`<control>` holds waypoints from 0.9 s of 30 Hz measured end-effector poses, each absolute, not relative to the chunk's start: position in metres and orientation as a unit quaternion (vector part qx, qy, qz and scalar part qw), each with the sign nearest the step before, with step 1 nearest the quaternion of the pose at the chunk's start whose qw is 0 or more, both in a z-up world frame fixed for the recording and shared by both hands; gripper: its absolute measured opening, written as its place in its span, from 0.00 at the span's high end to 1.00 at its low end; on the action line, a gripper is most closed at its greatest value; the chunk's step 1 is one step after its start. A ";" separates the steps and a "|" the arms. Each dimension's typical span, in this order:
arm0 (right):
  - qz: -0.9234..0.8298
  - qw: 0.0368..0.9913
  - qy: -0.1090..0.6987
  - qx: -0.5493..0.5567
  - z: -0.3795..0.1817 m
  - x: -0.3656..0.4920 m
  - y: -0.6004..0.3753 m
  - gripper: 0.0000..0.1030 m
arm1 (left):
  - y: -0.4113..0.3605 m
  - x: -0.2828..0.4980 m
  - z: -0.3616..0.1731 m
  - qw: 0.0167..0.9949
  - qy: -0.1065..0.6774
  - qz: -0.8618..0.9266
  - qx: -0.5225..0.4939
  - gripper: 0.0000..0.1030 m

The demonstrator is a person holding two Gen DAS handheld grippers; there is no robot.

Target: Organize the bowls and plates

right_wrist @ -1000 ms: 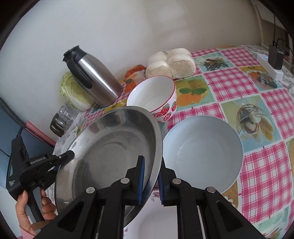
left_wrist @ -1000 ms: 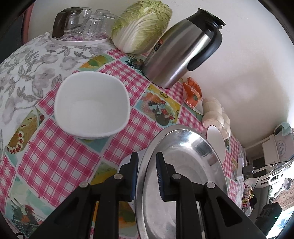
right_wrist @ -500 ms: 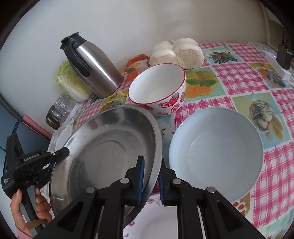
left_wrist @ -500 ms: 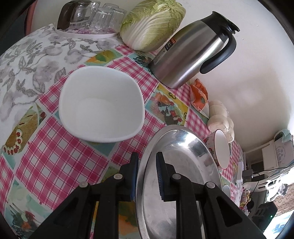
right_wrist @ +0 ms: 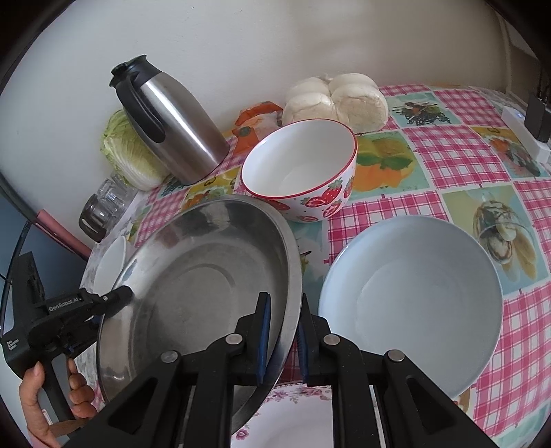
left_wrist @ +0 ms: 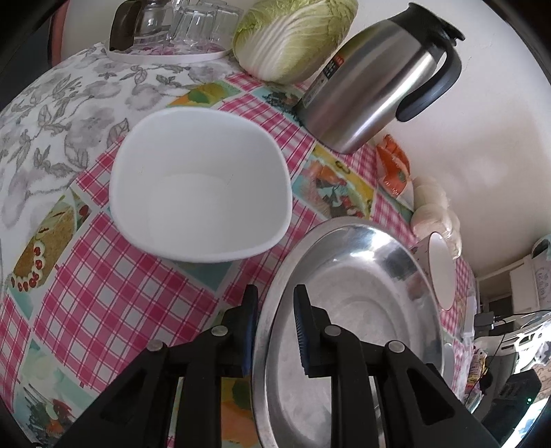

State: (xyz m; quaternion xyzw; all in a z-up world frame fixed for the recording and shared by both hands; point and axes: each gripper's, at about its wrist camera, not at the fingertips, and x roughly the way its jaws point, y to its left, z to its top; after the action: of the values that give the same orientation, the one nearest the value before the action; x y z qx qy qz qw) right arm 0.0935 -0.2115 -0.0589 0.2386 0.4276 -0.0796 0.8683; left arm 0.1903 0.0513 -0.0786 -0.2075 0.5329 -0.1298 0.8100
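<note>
A round steel plate [left_wrist: 361, 310] [right_wrist: 199, 282] hangs tilted over the checked tablecloth, gripped at opposite rims. My left gripper [left_wrist: 275, 310] [right_wrist: 118, 298] straddles its left rim; its jaws are opening slightly, with the pads still at the rim. My right gripper [right_wrist: 284, 310] is shut on the right rim. A white square bowl [left_wrist: 199, 193] sits left of the plate. A strawberry-patterned bowl [right_wrist: 299, 165] stands behind it and a pale blue bowl [right_wrist: 409, 303] to its right. A floral plate [right_wrist: 296, 413] lies under my right gripper.
A steel thermos jug [left_wrist: 372, 86] [right_wrist: 172, 127], a cabbage [left_wrist: 296, 38] and a tray of glasses [left_wrist: 172, 27] stand along the wall. Bagged buns [right_wrist: 337, 100] and an orange packet [right_wrist: 255, 124] lie behind the bowls. A power strip [right_wrist: 523, 131] sits far right.
Both grippers have sunk a little toward the table with the steel plate. The white square bowl and the strawberry bowl now look closer and larger.
</note>
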 end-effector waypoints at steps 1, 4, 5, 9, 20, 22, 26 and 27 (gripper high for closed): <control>-0.080 0.868 0.428 0.239 -0.059 0.093 -0.212 0.86 | 0.051 0.190 -0.080 0.809 0.535 -0.129 -0.208 0.79; -0.081 0.869 0.427 0.238 -0.059 0.094 -0.212 0.86 | 0.050 0.190 -0.082 0.806 0.539 -0.129 -0.207 0.78; -0.082 0.869 0.427 0.236 -0.059 0.094 -0.212 0.86 | 0.049 0.190 -0.083 0.806 0.540 -0.128 -0.207 0.78; -0.083 0.870 0.427 0.233 -0.060 0.094 -0.212 0.86 | 0.051 0.190 -0.085 0.803 0.541 -0.126 -0.215 0.78; -0.094 0.870 0.435 0.211 -0.057 0.095 -0.210 0.83 | 0.055 0.190 -0.087 0.794 0.552 -0.121 -0.223 0.77; -0.092 0.870 0.435 0.215 -0.057 0.094 -0.211 0.80 | 0.055 0.189 -0.087 0.793 0.553 -0.123 -0.225 0.76; -0.094 0.869 0.440 0.208 -0.056 0.094 -0.210 0.80 | 0.055 0.189 -0.085 0.791 0.558 -0.120 -0.220 0.75; -0.095 0.869 0.439 0.208 -0.055 0.094 -0.210 0.80 | 0.055 0.189 -0.085 0.790 0.559 -0.120 -0.221 0.75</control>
State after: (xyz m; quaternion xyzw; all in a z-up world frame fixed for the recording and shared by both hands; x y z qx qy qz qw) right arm 0.0937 -0.2100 -0.0553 0.2082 0.4393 -0.0948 0.8687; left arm 0.1886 0.0555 -0.0845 -0.2207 0.5587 -0.1198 0.7904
